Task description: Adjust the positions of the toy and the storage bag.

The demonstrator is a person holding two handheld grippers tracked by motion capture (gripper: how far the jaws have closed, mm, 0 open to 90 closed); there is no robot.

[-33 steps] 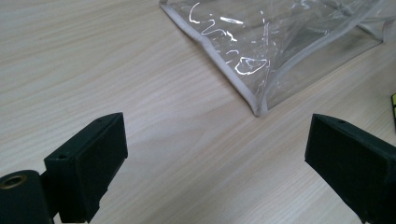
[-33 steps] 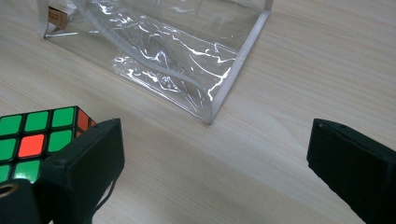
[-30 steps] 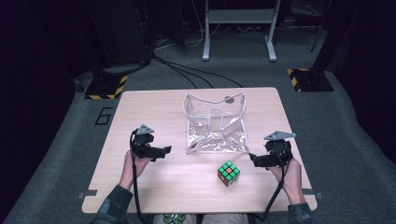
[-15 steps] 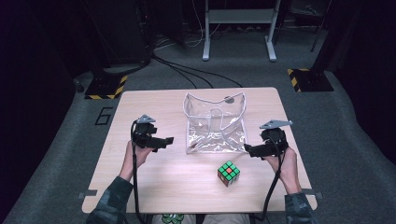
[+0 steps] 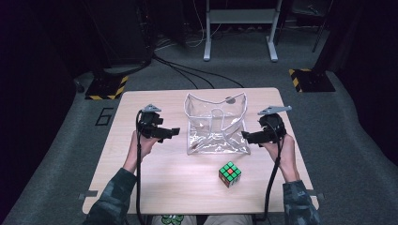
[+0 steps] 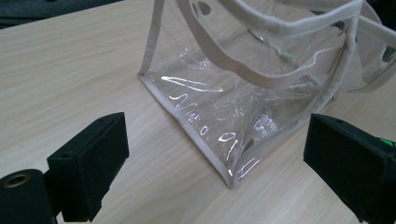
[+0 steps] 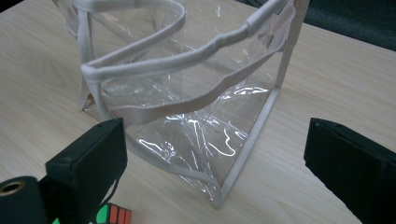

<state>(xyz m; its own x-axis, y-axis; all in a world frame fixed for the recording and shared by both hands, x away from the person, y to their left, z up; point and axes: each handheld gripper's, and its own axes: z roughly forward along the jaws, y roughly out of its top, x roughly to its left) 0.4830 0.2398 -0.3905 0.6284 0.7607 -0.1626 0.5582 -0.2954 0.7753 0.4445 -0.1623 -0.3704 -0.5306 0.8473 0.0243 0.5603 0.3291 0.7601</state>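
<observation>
A clear plastic bag (image 5: pixel 216 124) with pale fabric trim and handles stands open in the middle of the wooden table (image 5: pixel 141 183). My left gripper (image 5: pixel 172 131) hovers just left of the bag, open and empty, its jaws framing the bag's near left corner (image 6: pixel 224 168). On the bag's right side my right gripper (image 5: pixel 248 136) is open and empty too, jaws facing the bag's near right corner (image 7: pixel 219 198). A colourful puzzle cube (image 5: pixel 230 174) lies in front of the bag, also at the bottom edge of the right gripper view (image 7: pixel 112 215).
Beyond the table lies a grey floor with black cables (image 5: pixel 187 70), a white metal stand (image 5: pixel 239 18) and hazard-striped plates (image 5: pixel 307 79). Bare tabletop stretches left of the bag and along the near edge.
Both grippers have moved forward and inward, from beside the cube's row up to the two sides of the bag. The bag and cube have stayed put.
</observation>
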